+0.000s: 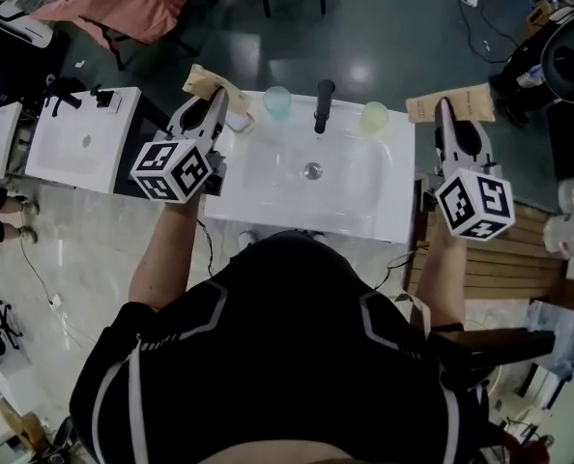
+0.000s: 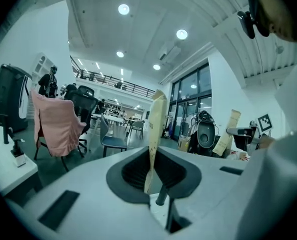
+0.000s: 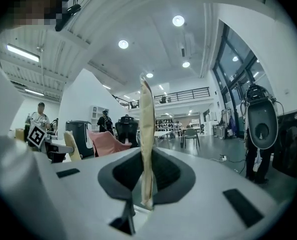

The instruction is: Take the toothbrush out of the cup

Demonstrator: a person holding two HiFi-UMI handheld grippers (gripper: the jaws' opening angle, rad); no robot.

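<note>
Clear of both cups, the left wrapped toothbrush (image 1: pixel 202 77) (image 2: pixel 156 116) sits clenched edge-on in our left claw (image 1: pixel 216 104) (image 2: pixel 151 166) over the washbasin's (image 1: pixel 268 206) left rear corner. The right wrapped toothbrush (image 1: pixel 473 101) (image 3: pixel 146 134) is pinched the same way in our right claw (image 1: pixel 445 116) (image 3: pixel 146 184), just past the basin's right edge. Between them, on the back ledge, we see a pale blue cup (image 1: pixel 277 101) and a pale green cup (image 1: pixel 373 116) either side of the black tap (image 1: pixel 323 104).
</note>
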